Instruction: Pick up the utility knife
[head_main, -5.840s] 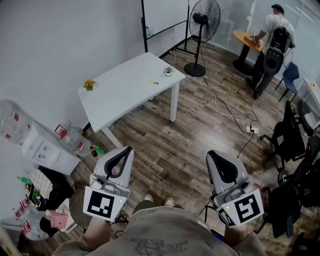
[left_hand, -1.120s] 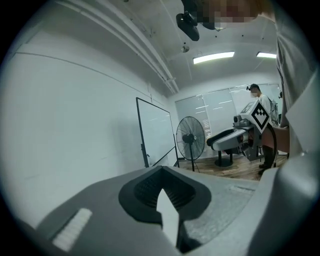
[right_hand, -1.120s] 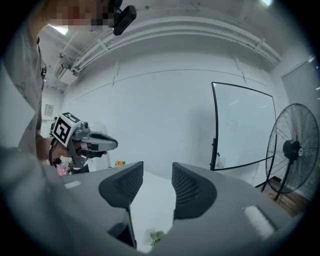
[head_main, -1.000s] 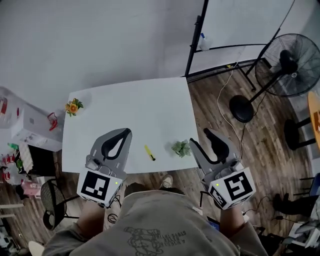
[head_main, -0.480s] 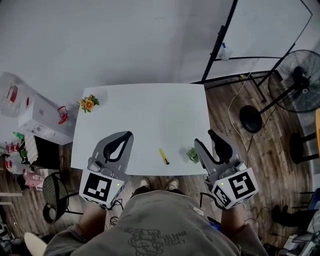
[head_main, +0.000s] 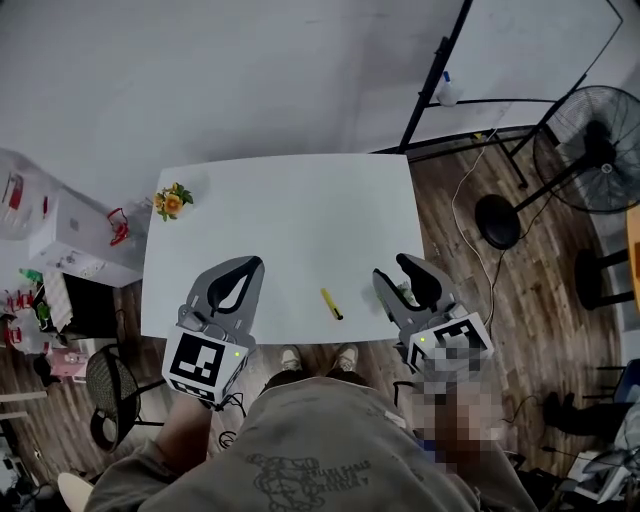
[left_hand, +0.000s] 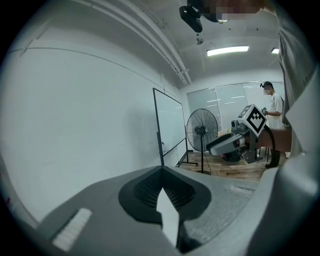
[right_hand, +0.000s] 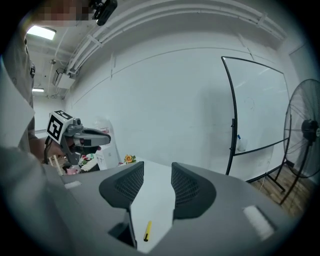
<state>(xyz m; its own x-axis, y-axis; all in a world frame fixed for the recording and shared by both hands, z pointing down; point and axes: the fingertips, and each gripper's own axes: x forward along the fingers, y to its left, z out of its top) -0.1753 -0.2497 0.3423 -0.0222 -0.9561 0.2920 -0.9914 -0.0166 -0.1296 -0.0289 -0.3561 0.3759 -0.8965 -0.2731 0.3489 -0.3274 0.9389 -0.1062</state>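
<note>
Nearly there: knife not yet gripped.
White table (head_main: 290, 215) filled the view; the left gripper (head_main: 250, 266) hung pressed together and empty, the right gripper (head_main: 391, 270) was spread, and the slim yellow utility knife (head_main: 331, 304) lay flat near the front edge. A careless approach could have nudged it off.

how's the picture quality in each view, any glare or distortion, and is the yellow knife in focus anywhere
Head view: soft, even light with no glare on the white table; the utility knife is small but crisp. Left gripper view: heavy fisheye with dark corners, ceiling light blown out, near jaws soft. Right gripper view: same fisheye, bending the whiteboard frame; the knife reads clearly between the open jaws.
</note>
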